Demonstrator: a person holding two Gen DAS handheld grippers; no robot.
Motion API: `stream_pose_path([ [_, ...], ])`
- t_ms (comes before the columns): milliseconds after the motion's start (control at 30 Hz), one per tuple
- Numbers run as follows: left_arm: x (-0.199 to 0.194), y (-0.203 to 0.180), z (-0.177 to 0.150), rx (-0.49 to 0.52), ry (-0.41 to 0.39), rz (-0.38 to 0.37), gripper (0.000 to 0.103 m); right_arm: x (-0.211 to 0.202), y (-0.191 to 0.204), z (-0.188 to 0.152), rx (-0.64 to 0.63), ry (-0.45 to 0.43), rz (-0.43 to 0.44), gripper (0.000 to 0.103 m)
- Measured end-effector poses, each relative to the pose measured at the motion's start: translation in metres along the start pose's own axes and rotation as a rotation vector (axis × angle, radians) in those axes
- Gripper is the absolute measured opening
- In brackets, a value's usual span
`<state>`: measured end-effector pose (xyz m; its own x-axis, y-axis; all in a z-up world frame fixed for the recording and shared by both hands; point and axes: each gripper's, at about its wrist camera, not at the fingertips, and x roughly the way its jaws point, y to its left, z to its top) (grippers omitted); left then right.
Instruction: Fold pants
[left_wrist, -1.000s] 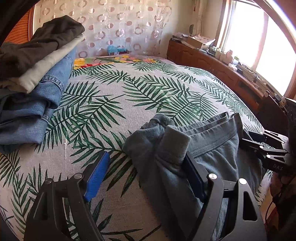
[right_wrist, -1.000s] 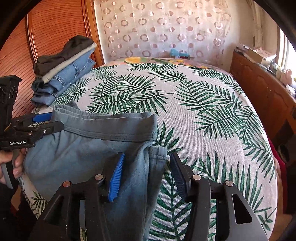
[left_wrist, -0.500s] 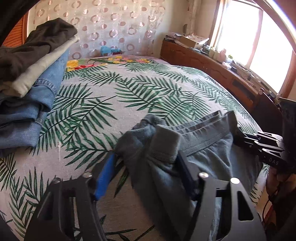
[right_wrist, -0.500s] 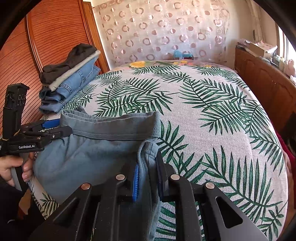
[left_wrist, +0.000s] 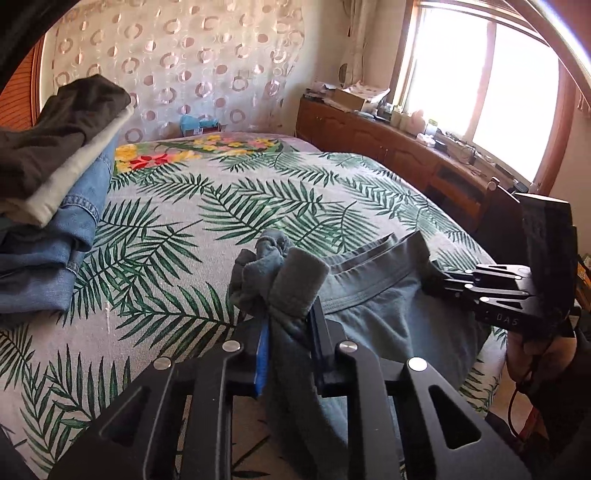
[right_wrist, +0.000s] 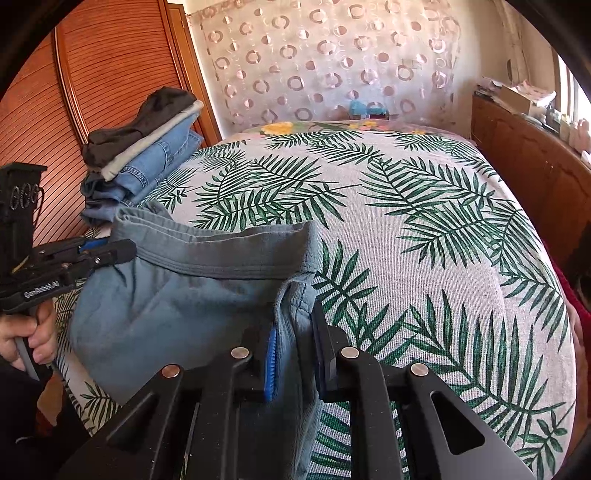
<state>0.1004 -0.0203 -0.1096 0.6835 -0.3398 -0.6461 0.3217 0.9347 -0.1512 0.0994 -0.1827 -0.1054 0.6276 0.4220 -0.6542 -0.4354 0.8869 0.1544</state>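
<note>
With the grey-blue pants lying at the near edge of the bed, the left gripper, jaws just closing, and right gripper each pinched a waistband corner, so lifting together and stretching it taut likely came next.

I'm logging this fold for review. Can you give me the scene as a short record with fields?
surface: bed with palm-leaf cover
garment: grey-blue pants, waistband end on the bed
left gripper: shut on a bunched waistband corner, jaws just closed
right gripper: shut on the opposite waistband corner
done pile: folded clothes, far left of the bed
fold: not yet made
</note>
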Motion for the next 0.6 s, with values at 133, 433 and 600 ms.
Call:
stream_pose_path([
  [133,-0.013,-0.005,0.002,0.0,-0.037,-0.007,0.019,-0.006,0.0,-0.001,0.009,-0.03,0.021,0.009],
  [433,-0.056,-0.022,0.013,0.033,-0.152,-0.012,0.018,-0.039,0.012,0.0,-0.02,-0.15,0.03,0.009],
  [600,-0.072,-0.025,0.02,0.045,-0.202,-0.008,0.018,-0.063,0.019,0.001,-0.048,-0.213,0.027,0.009],
])
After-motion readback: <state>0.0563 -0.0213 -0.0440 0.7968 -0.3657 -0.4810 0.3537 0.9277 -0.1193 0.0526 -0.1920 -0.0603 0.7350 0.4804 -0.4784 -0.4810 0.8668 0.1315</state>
